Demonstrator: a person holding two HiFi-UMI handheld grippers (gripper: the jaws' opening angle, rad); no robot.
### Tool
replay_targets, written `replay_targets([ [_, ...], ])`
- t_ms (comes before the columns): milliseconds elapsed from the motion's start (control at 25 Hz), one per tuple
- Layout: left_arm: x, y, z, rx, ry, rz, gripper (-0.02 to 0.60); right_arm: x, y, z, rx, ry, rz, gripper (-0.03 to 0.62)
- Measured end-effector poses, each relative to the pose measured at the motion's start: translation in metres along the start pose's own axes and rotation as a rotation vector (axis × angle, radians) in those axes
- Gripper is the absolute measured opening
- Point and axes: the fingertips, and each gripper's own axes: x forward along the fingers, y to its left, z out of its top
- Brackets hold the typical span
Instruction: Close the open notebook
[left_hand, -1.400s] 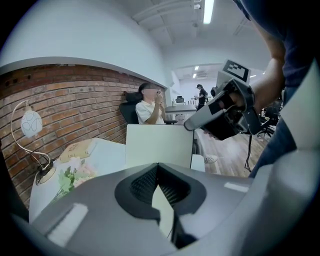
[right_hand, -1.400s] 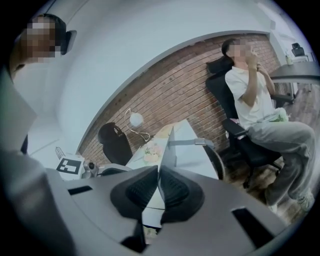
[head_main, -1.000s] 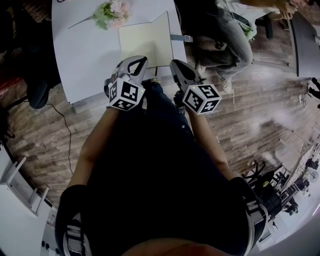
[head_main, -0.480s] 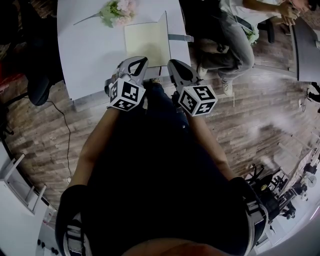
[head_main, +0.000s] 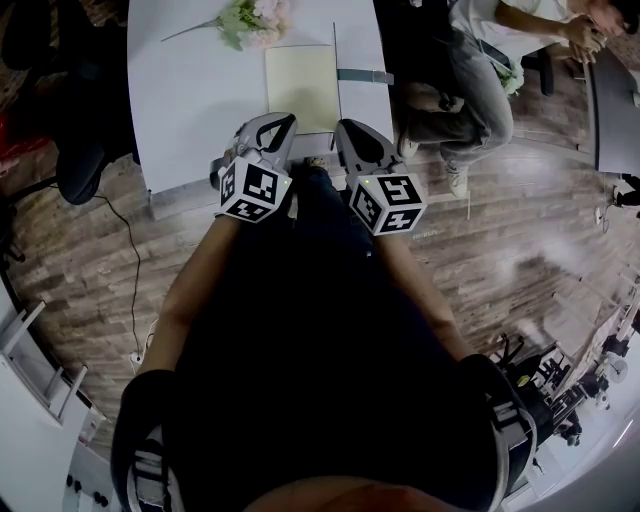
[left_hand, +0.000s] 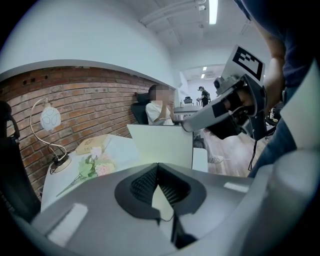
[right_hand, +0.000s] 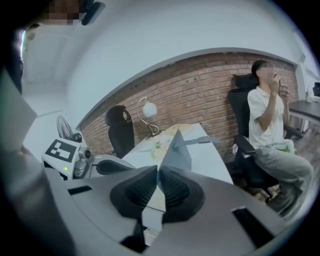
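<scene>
Far L, on the wood-plank floor: black office chair, w/ a thin black cable trailing nearby. Next comes the white table, w/ a smooth matte top. At its far end, by the brick wall, is a lamp w/ a round white shade on a curved wire stem. A pink-and-white flower sprig w/ green leaves lies just beyond the notebook's far-L corner.

My L hand-held gripper has its ribbed black pads meeting at the tips w/ nothing btwn them. It's over the table's near edge.

The notebook is straight ahead, by that near edge. Its cream page lies flat, long axis running away from me, spine along its R side. The other leaf stands upright there, edge-on from above. A flat grey strap sticks out R from it across the table.

My R hand-held gripper has its pads together too, empty, just R of the notebook's near corner.

Far R, a person sits in a black chair beside the table.
</scene>
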Motion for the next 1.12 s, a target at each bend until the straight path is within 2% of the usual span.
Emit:
replay_targets([
  [560, -0.012, 0.01, -0.008, -0.015, -0.008, 0.025, 0.008, 0.009, 0.014, -0.004, -0.1, 0.014, -0.057, 0.029],
  [800, -0.018, 0.014, -0.013, -0.026, 0.0, 0.037, 0.008, 0.015, 0.026, -0.006, -0.189, 0.042, -0.06, 0.029],
  [1120, -0.016, 0.018, -0.016, -0.037, 0.01, 0.052, 0.008, 0.025, 0.013, -0.007, -0.237, 0.055, -0.093, 0.028],
])
